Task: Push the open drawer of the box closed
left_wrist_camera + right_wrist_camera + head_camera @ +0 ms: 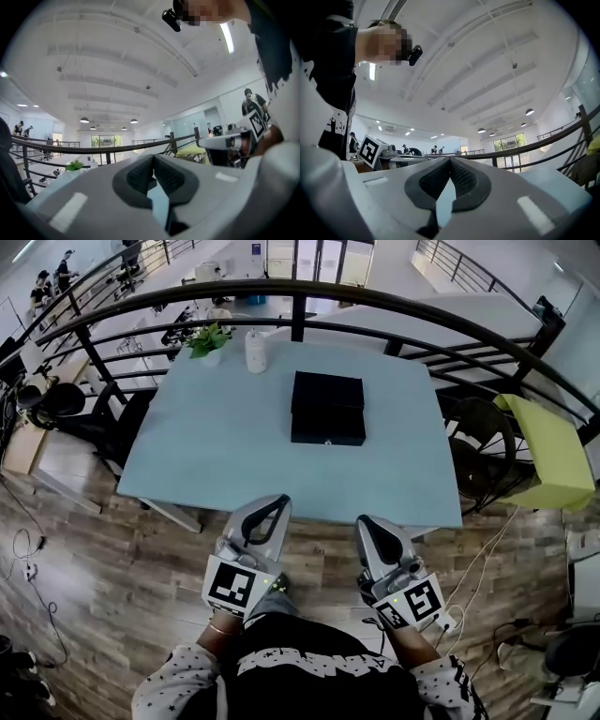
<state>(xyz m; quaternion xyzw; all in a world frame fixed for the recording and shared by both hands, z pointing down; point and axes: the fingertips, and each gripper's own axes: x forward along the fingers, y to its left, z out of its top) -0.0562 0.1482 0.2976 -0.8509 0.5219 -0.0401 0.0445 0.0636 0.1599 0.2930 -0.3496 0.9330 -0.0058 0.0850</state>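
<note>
Head view: we judge the push not yet begun. One black box [327,390] sits on the table [206,456], and its single drawer [327,427] seems to stand out toward us. Two tongs, the left gripper [277,503] and the right gripper [365,521], hang well short of the box. One plant [208,339] and one bottle [255,351] stand beyond the box, to its left.

Left gripper view: jaws together, holding nothing.

Right gripper view: the same. Next, we reckon, comes a reach forward to the drawer's front.

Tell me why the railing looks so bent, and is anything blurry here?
Head view: a wide lens bows the railing into an arc; the black box and table look sharp, evenly lit. Left gripper view: fisheye with dark corners, the left gripper close and soft. Right gripper view: same curving, bright ceiling lights above the right gripper.
</note>
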